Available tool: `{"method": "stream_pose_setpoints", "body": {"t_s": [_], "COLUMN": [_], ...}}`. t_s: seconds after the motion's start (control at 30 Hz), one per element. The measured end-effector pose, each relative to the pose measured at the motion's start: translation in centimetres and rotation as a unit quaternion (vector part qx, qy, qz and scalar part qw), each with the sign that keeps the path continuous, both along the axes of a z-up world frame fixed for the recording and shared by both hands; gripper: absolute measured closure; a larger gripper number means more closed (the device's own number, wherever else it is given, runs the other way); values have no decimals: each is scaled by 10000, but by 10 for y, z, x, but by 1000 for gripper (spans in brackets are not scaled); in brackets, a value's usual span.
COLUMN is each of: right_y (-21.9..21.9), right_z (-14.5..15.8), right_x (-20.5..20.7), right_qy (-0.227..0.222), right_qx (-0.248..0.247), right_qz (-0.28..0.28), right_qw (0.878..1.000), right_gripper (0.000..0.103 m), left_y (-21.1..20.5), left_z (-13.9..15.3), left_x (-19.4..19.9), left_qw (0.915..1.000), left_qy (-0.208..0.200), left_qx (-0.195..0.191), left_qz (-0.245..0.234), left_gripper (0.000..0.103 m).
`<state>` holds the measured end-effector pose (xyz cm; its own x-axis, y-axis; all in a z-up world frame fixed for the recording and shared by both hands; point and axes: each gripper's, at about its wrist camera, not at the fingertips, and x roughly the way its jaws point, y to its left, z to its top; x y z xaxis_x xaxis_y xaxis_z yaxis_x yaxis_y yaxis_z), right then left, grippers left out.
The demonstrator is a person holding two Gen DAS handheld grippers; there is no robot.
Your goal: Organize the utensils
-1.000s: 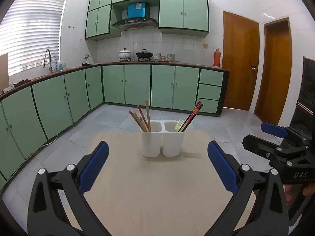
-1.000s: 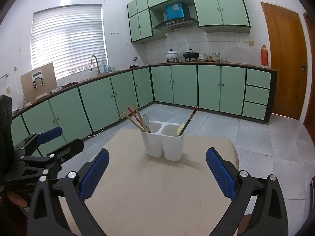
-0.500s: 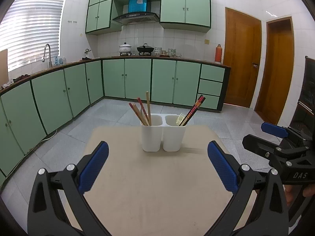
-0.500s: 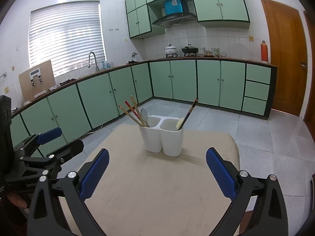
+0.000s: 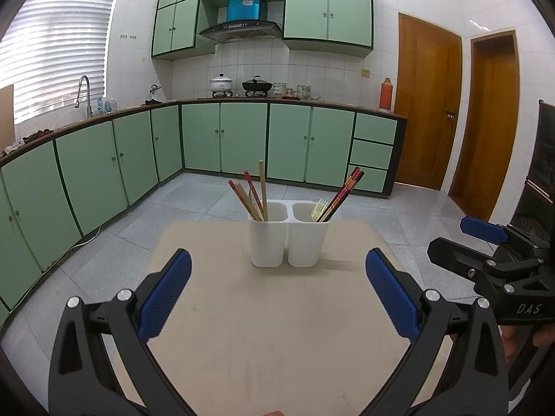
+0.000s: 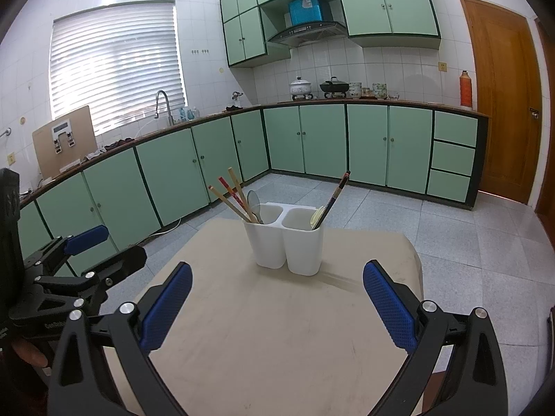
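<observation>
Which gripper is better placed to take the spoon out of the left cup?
Left, probably. Both grippers, left and right, are open and empty, but the spoon stands in the holder's left cup, on the left gripper's side.

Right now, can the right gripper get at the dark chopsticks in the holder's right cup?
Probably yes. The right gripper is open, the table between is bare, and the dark chopsticks lean out above the holder.

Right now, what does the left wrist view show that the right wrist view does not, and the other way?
Only the left wrist view shows the second door, the fork tines and the right tool. Only the right wrist view shows the spoon, the board by the window and the left tool. Both show the holder on the table, chopsticks in both cups, and open tools.
</observation>
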<state>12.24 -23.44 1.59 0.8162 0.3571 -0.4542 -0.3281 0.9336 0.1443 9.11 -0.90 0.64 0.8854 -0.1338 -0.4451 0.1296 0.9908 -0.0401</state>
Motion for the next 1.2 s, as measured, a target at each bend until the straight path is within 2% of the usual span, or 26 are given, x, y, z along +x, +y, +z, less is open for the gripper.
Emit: {"method": "stream_pose_setpoints", "body": {"t_s": [1.2], "right_y": [0], "right_z": [-2], "right_x": [3], "right_qy": [24], "right_qx": [5], "right_qz": [-6], "right_qw": [10000], "right_gripper": [6], "left_y": [4], "left_z": [0], "left_x": [0], "left_qw": [10000], "left_qy": [-3], "left_qx": [-8], "left_qz": [13], "left_gripper": [6]}}
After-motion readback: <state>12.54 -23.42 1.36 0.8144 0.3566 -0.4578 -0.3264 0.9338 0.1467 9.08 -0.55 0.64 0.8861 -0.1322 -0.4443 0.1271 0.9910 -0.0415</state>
